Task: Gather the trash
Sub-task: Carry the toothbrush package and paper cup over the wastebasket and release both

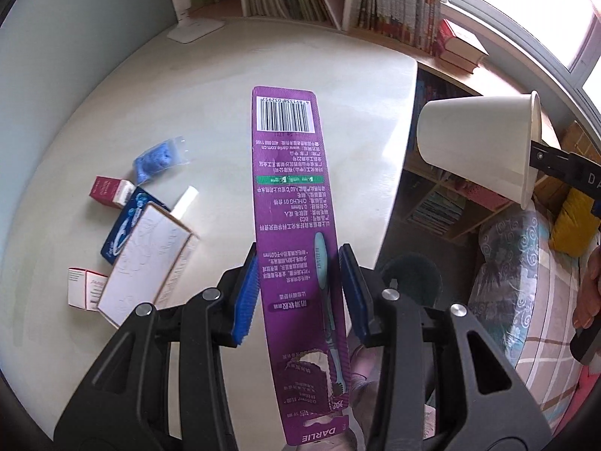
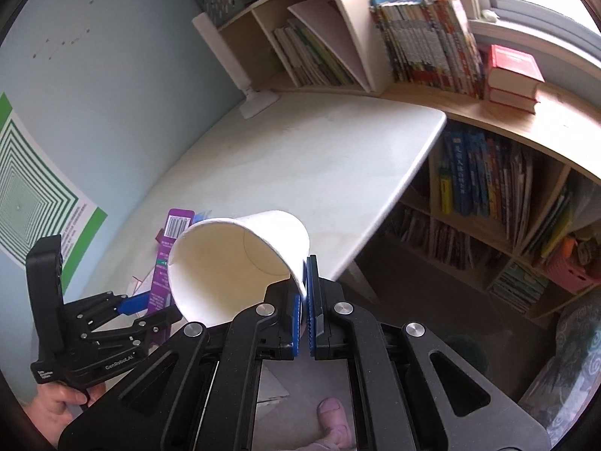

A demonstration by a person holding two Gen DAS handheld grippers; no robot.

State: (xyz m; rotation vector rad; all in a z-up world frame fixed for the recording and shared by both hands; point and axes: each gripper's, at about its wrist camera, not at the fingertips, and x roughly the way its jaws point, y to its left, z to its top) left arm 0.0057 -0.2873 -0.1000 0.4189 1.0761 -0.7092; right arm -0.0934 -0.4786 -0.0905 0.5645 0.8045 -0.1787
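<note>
The purple toothbrush card (image 1: 296, 248) runs off the left wrist view's bottom edge. In the right wrist view the paper cup (image 2: 240, 259) hides most of it. Its small print is illegible. Book spines (image 2: 432, 41) are blurred.

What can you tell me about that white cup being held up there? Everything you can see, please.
The paper cup is plain white inside and out, with a thin rolled rim and no print or lid. It looks empty. It is held in the air, tipped on its side with the base toward the desk, touching no surface. The right gripper is shut on its wall at the rim, one blue pad inside, one outside. From the other camera it hangs past the desk's edge.
</note>
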